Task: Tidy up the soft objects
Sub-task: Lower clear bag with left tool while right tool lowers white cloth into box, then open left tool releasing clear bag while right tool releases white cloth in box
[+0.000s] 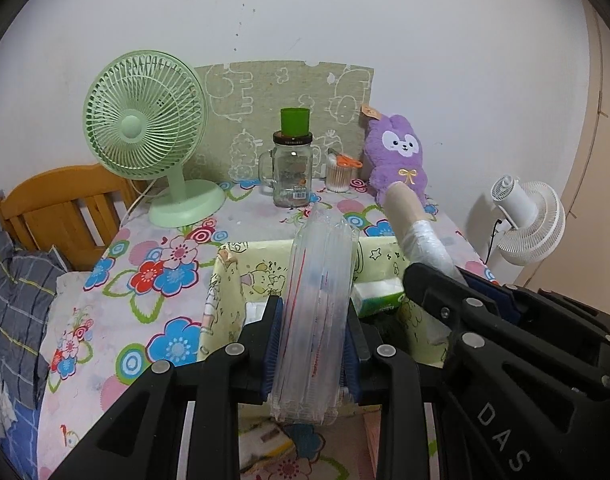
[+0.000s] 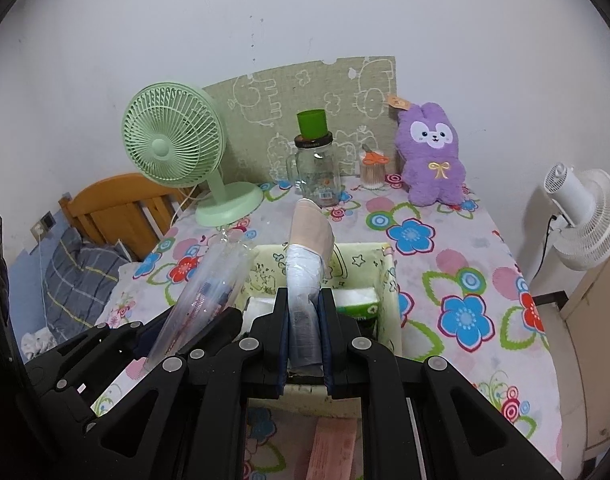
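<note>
My left gripper (image 1: 311, 344) is shut on a clear inflated air-cushion pack (image 1: 319, 300) with red and blue print, held upright over the yellow cartoon-print fabric bin (image 1: 229, 280). It also shows in the right wrist view (image 2: 203, 292). My right gripper (image 2: 303, 336) is shut on a beige soft item in clear plastic wrap (image 2: 307, 256), over the same bin (image 2: 389, 280). Tissue packs (image 2: 355, 300) lie inside the bin. A purple plush bunny (image 2: 433, 156) sits at the table's back right.
A green desk fan (image 1: 145, 128), a glass jar mug with a green cup on top (image 1: 291, 172) and a cotton-swab holder (image 1: 339, 174) stand at the back. A white fan (image 2: 581, 216) is off the right edge. A wooden headboard (image 1: 61, 204) and bedding are left.
</note>
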A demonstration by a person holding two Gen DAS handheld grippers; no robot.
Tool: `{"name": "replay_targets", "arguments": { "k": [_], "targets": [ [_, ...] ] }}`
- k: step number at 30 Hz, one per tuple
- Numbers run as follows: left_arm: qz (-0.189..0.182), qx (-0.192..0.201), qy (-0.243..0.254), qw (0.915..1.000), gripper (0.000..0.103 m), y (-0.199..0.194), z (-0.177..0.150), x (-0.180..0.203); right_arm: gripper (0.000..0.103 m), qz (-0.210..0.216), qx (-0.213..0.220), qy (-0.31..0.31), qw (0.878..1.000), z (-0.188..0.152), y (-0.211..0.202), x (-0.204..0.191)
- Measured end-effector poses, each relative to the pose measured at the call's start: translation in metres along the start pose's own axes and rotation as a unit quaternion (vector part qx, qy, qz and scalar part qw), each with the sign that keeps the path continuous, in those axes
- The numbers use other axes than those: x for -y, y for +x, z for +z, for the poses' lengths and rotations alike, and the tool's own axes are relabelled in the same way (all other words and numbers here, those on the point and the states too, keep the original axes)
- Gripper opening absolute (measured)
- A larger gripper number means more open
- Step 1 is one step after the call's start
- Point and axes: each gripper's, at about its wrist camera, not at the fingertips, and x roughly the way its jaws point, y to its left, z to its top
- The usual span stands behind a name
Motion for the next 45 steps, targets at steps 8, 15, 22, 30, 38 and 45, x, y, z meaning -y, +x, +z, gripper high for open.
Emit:
{"name": "replay_targets", "arguments": {
  "k": [8,15,22,30,38,45],
  "targets": [
    [0.004,-0.008,-0.005,0.9999,0.027,0.022,0.007,-0.005,0.016,0.019,-0.005,0.002,1.000,0.009,0.022,0.003],
    [0.005,-0.025,-0.011,0.9996,0.028,0.043,0.008,-0.012,0.016,0.025,-0.020,-0.003,0.999,0.012,0.045,0.002],
    [0.021,-0.041,-0.015,0.9988,0.031,0.062,0.006,-0.020,0.016,0.026,-0.039,-0.003,0.999,0.011,0.067,0.001],
    [0.040,-0.054,-0.032,0.9973,0.056,0.071,0.002,-0.034,0.016,0.038,-0.054,-0.014,0.998,0.010,0.085,-0.008],
    [0.028,-0.056,-0.034,0.9975,0.059,0.069,0.001,-0.036,0.016,0.047,-0.055,-0.015,0.997,0.010,0.087,-0.009],
    [0.019,-0.058,-0.037,0.9975,0.063,0.066,-0.001,-0.037,0.026,0.054,-0.060,-0.014,0.997,0.010,0.089,-0.010]
  ]
}}
